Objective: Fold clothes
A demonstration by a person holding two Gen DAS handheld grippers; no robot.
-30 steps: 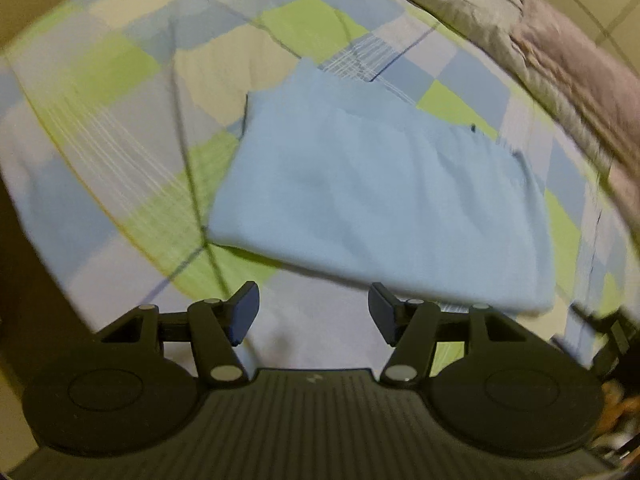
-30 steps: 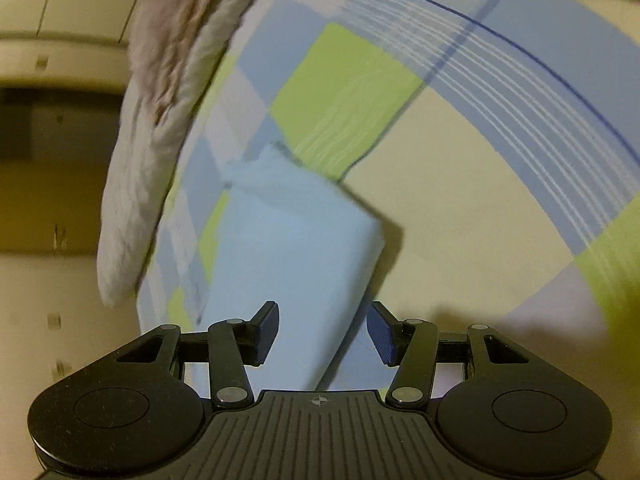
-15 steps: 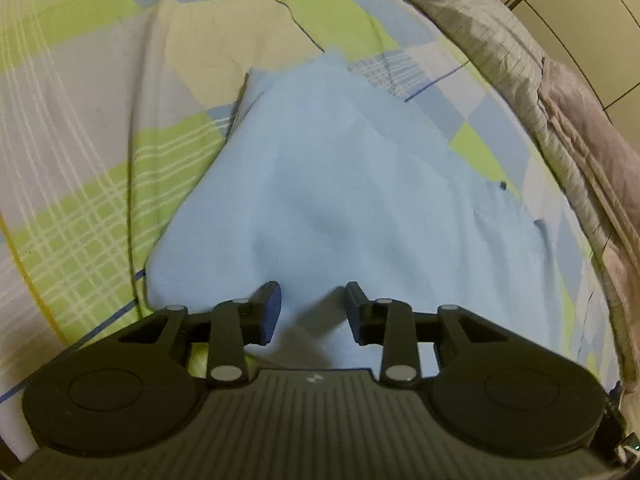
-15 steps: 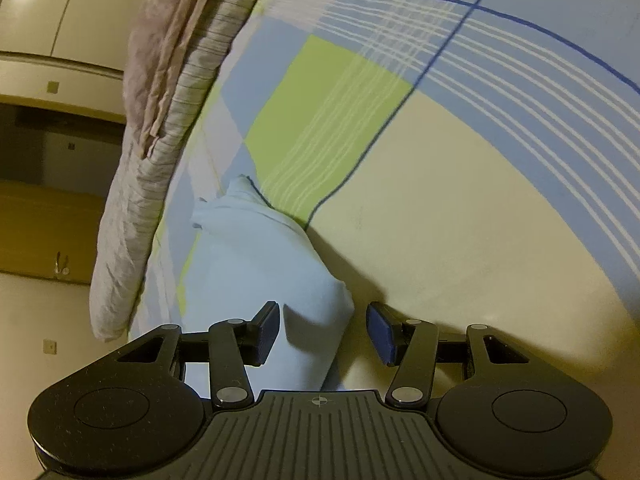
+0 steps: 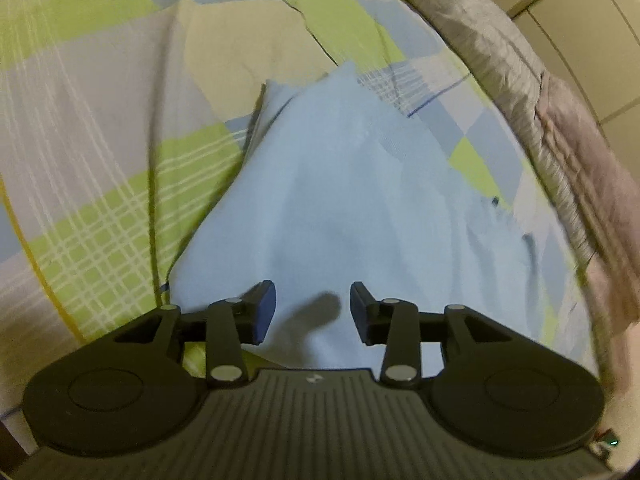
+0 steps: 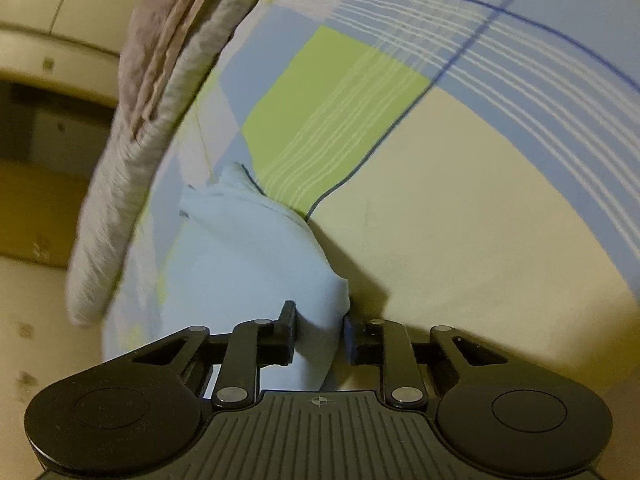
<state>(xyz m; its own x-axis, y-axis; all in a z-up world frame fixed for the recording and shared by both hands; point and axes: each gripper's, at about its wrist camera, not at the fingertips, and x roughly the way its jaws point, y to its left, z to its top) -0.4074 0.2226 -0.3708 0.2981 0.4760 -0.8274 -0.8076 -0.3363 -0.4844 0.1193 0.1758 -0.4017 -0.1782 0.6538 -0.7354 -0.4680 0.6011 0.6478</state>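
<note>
A folded light blue garment (image 5: 352, 200) lies flat on the checked bed sheet (image 5: 120, 200). My left gripper (image 5: 313, 312) hangs low over the garment's near edge. Its jaws are opening, with a small raised fold of the cloth between them, and the pads do not press on it. In the right wrist view, the same garment (image 6: 248, 264) runs away from the camera along the bed's edge. My right gripper (image 6: 320, 332) is closing on its near corner, and the cloth fills the gap between the two pads.
A grey and pinkish quilt (image 5: 500, 40) is bunched along the far side of the bed, and the same quilt (image 6: 132, 180) hangs over the bed's edge. Pale cupboard doors (image 5: 580, 20) stand behind it. Checked sheet (image 6: 460, 220) spreads to the right of the garment.
Both grippers have come down onto the garment. The left jaws narrowed from wide open. The right jaws closed from wide open onto the garment's near corner.
</note>
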